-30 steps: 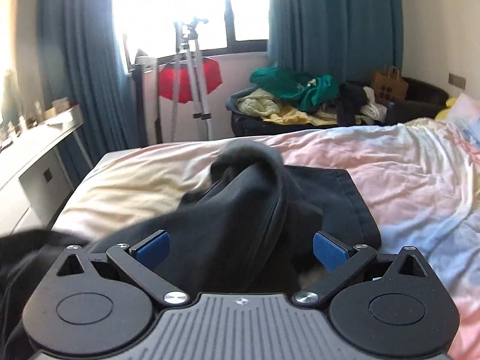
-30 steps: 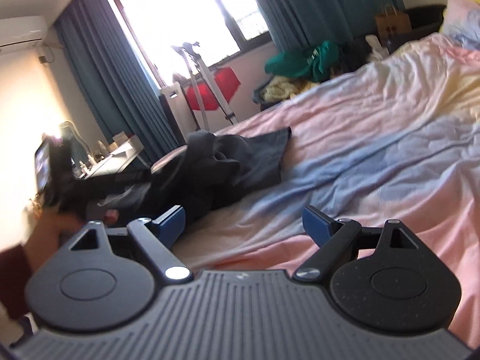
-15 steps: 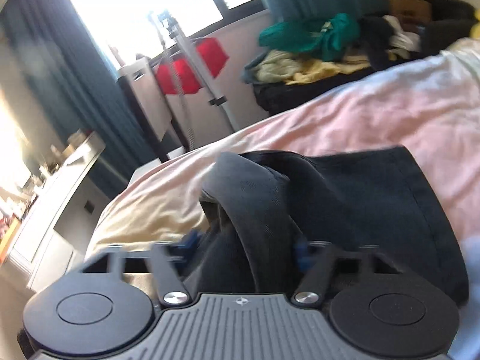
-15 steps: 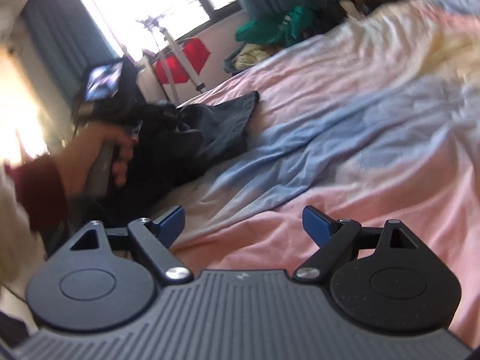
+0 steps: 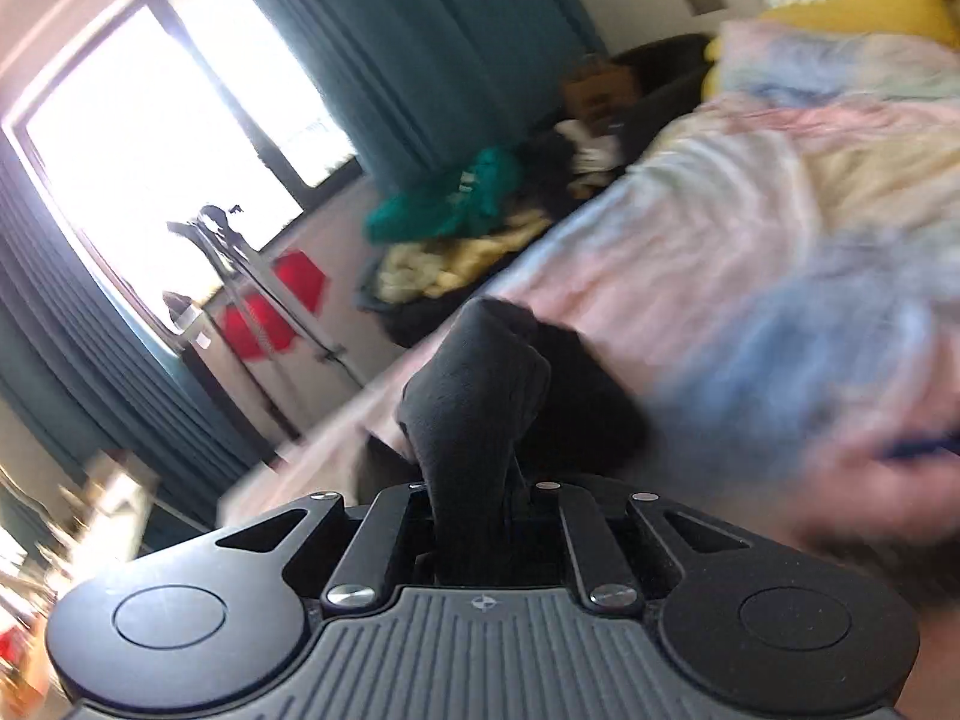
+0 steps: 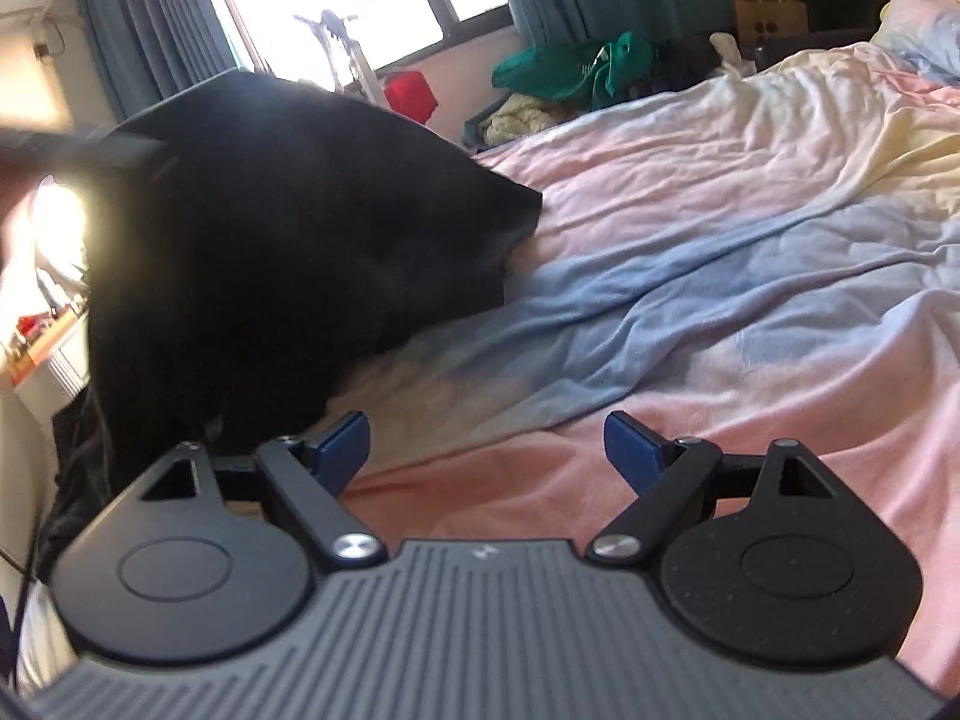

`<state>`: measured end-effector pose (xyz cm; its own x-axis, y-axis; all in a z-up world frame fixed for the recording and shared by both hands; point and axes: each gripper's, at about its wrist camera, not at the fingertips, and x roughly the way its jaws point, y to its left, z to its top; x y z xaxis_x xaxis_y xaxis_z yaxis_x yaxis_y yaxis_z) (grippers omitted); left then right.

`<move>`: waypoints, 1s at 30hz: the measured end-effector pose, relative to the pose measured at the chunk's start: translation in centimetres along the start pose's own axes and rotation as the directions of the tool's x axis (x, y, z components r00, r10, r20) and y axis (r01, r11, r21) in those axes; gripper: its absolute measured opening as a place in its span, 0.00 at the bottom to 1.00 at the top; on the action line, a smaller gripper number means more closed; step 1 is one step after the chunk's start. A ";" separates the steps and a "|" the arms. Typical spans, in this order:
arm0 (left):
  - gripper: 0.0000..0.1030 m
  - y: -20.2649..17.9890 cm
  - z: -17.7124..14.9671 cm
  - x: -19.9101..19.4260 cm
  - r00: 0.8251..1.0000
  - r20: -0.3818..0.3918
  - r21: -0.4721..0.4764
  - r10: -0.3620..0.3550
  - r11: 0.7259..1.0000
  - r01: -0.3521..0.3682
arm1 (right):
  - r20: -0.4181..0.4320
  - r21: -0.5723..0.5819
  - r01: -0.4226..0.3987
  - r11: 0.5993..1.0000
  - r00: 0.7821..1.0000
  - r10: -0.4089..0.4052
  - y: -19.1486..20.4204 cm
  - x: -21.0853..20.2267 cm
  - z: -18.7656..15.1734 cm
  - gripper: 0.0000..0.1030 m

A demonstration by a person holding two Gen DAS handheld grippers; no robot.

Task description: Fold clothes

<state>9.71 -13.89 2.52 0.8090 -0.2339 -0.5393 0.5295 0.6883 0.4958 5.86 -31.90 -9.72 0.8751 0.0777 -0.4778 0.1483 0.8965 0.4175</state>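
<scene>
A black garment [image 6: 288,240] hangs lifted at the left of the bed, its lower part still on the pastel sheet [image 6: 720,228]. My left gripper [image 5: 474,498] is shut on a bunched fold of this black garment [image 5: 474,396], which rises up between the fingers. My right gripper [image 6: 486,447] is open and empty, low over the pink part of the sheet, just right of the garment. The left wrist view is tilted and blurred.
A heap of green and yellow clothes [image 6: 570,75] lies beyond the bed's far edge. A tripod [image 6: 336,48] and a red object [image 6: 411,93] stand by the window. A brown paper bag [image 6: 768,15] and a pillow [image 6: 924,30] are at the far right.
My left gripper has closed on the black garment and lifted it, tilting as it rose. The garment now hangs high in the right wrist view. My right gripper stayed open.
</scene>
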 end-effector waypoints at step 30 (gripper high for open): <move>0.09 -1.5 -17.0 1.6 0.959 0.146 -0.755 -0.241 0.599 0.265 | -0.073 0.416 -0.022 0.909 0.996 0.057 -5.7 19.1 6.6 0.56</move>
<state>5.85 -3.62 -10.61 0.6856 -0.4905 -0.5379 0.3390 0.8690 -0.3603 24.80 -38.38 -16.11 0.8459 0.1607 -0.5085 0.3077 0.6318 0.7115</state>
